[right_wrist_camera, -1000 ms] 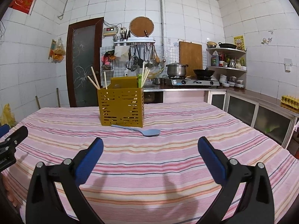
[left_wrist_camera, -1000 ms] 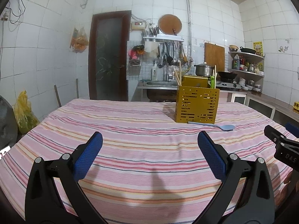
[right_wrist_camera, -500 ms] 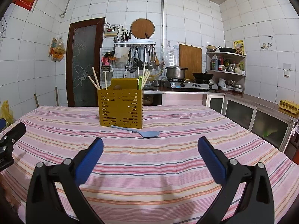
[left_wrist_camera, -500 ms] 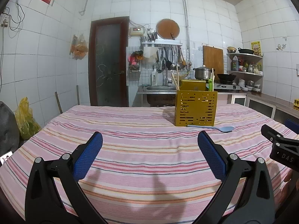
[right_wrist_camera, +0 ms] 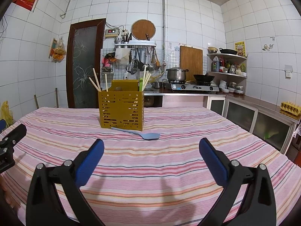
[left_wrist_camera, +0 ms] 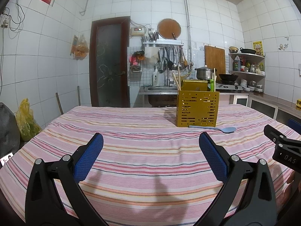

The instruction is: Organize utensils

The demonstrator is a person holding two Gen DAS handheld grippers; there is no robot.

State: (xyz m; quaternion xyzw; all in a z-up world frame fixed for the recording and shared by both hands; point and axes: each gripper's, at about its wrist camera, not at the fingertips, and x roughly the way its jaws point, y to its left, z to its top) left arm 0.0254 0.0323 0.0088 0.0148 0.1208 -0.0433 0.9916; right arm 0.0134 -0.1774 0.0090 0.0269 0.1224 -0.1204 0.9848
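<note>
left gripper (left_wrist_camera: 150, 154) spread, empty | right gripper (right_wrist_camera: 151, 155) spread, empty | blue spoon (right_wrist_camera: 139, 133) touching yellow caddy (right_wrist_camera: 121, 111)

Left gripper (left_wrist_camera: 150, 154): two black angular plastic arms, each ending in a flat rectangular finger pad of textured blue rubber (left_wrist_camera: 88, 157). Each arm carried round silver screw heads (left_wrist_camera: 65, 157) at its joints and a triangular cut-out through its body. Right gripper (right_wrist_camera: 151, 157): the same construction, with black arms, blue pads (right_wrist_camera: 213, 162) and silver screws (right_wrist_camera: 234, 163). Seen from the left wrist camera, its black housing bore white lettering reading "DAS" (left_wrist_camera: 289, 157).
</note>
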